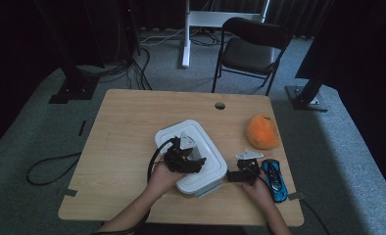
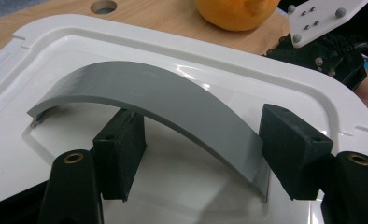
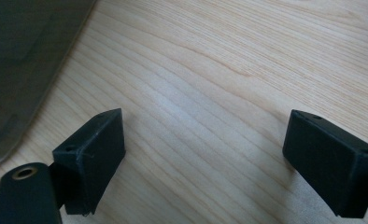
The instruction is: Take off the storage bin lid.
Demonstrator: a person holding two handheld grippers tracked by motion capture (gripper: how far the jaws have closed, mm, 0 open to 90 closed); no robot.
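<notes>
— Our white lid (image 1: pixel 208 147) sits mid-table (image 1: pixel 127 127) on its container; its grey handle (image 2: pixel 163 100) arches between our left gripper (image 2: pixel 205 154) pads, which aren't pressing yet.

— Let's centre, then squeeze. Our right gripper (image 3: pixel 203 144) rests open over bare wood.

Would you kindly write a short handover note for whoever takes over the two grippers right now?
Left gripper: fingers straddle the grey handle of the white box lid. The right-hand finger seems to touch the handle's end, the left-hand one stands clear, so no firm grip yet.
Right gripper: open, holding nothing, low over bare table just right of the box.
Things: white box mid-table with its lid on; orange and blue toy car to its right.
Done: left gripper lined up on the handle.
Left: probably close on the handle and lift the lid.
</notes>
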